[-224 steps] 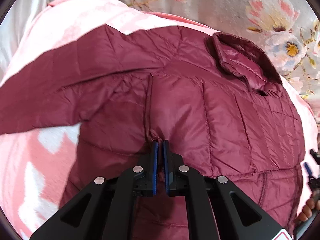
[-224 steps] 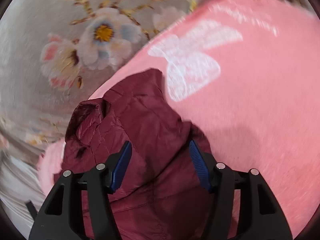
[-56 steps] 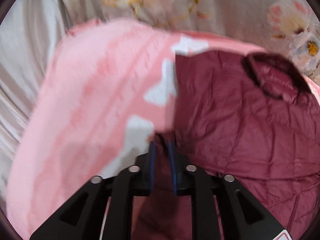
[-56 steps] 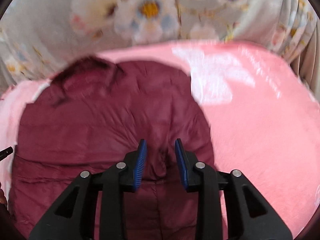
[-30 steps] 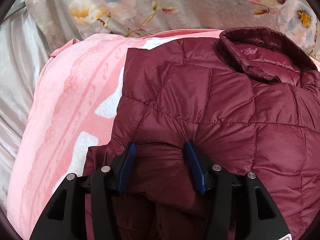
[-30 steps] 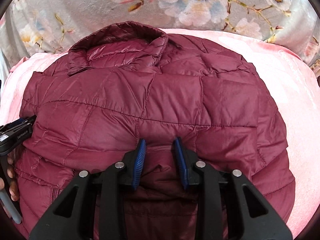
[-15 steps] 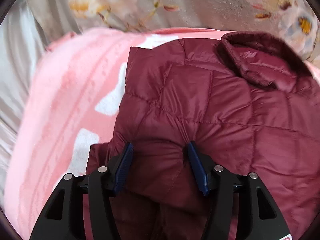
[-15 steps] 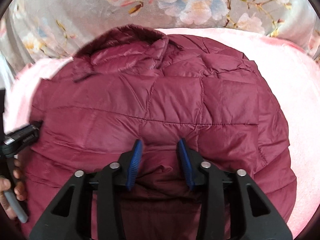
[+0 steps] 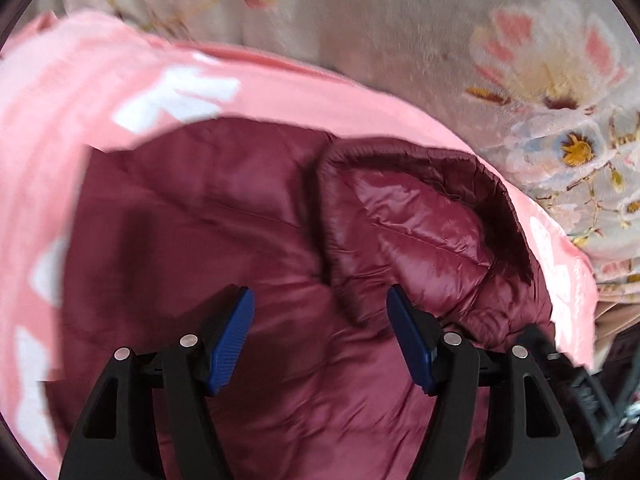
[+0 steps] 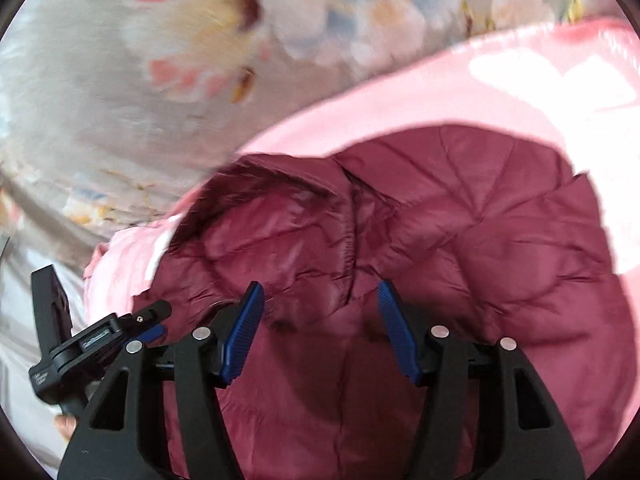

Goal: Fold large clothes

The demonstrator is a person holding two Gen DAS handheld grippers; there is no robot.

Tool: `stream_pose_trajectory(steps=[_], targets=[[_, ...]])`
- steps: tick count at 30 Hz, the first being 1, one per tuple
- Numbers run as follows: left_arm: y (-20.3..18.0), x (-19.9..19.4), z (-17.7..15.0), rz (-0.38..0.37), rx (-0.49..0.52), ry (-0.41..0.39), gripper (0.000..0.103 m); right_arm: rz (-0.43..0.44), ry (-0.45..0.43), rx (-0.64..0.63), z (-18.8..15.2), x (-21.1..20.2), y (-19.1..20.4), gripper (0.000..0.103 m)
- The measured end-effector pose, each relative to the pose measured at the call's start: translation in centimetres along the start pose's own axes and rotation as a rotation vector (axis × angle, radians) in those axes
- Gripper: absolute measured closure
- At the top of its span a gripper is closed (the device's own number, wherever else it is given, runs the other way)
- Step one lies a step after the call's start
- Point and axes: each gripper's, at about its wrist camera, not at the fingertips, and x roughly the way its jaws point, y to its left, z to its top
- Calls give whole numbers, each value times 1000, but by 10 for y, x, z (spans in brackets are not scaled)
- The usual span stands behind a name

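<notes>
Over blurred maroon jacket (image 9: 248, 240): left gripper (image 9: 320, 340), right gripper (image 10: 320, 332) wide, empty; hem cut off.

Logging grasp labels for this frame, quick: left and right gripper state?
Left gripper: open, holding nothing, over the maroon puffer jacket.
Right gripper: open, holding nothing, over the same jacket.

Readable text: none confirmed.
Small pale lettering sits on the black body of the left gripper (image 10: 100, 340) seen in the right wrist view; too blurred and small to make out. Jacket (image 9: 248, 240), pink blanket (image 9: 100, 80) and floral sheet (image 9: 400, 20) show no legible print or labels.
</notes>
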Motion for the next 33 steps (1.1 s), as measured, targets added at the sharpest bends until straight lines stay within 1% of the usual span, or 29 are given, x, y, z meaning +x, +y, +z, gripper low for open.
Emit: stream_pose_trajectory(steps=[1,2,3,4,5,6,7,8,9,10,12,13,14,15,16,19,20,23,25,26,29,30,31,33], targets=[[-3,8,1,-6,-5,15,42,3,16,-4,-2,6,2,45],[-7,13,0,-3,1,20,58,4,35,-24,-3,11,6,48],[-11,16,1,-1,18,26,84,23,55,-65,-3,16,15,65],[-16,18,1,-8,45,35,93,55,55,-89,-2,14,21,88],[-20,17,1,-10,58,34,97,95,28,-98,-1,6,26,93],[-21,14,2,-21,63,17,98,133,-12,-105,0,-3,30,95],[-23,7,3,-36,70,-11,98,187,-74,-120,2,-19,37,97],[-23,1,4,-44,75,-35,98,207,-107,-130,3,-29,40,97],[-23,-4,4,-47,77,-54,98,191,-129,-154,1,-35,42,97],[-22,-5,3,-38,89,-70,98,141,-129,-184,-2,-33,43,97],[-20,2,-3,18,127,-71,98,-3,-96,-252,-11,-16,37,97],[-18,11,-8,53,150,-58,98,-35,-75,-259,-15,-9,33,97],[-15,18,-13,70,159,-48,98,-65,-52,-262,-20,-1,28,97],[-13,25,-18,80,162,-45,98,-85,-38,-261,-24,5,23,97],[-9,29,-23,77,163,-57,98,-99,-23,-257,-29,11,16,97],[-9,30,-32,90,200,-110,96,-95,-15,-253,-35,15,6,98],[-11,31,-37,109,226,-132,96,-102,-16,-260,-34,16,7,98],[-21,34,-42,154,265,-157,94,-120,-20,-284,-36,17,12,98],[-22,30,-44,172,266,-174,89,-100,-16,-258,-37,12,9,97],[-20,26,-46,176,271,-178,86,-97,-17,-245,-38,6,7,96],[-13,2,-49,148,293,-160,85,-107,-29,-240,-37,-21,4,92],[-10,-9,-44,133,304,-157,85,-99,-56,-250,-32,-35,8,92],[-9,-18,-38,136,307,-167,85,-98,-78,-257,-26,-43,12,92],[-12,-37,-14,146,285,-214,85,-101,-143,-273,-2,-56,29,92]])
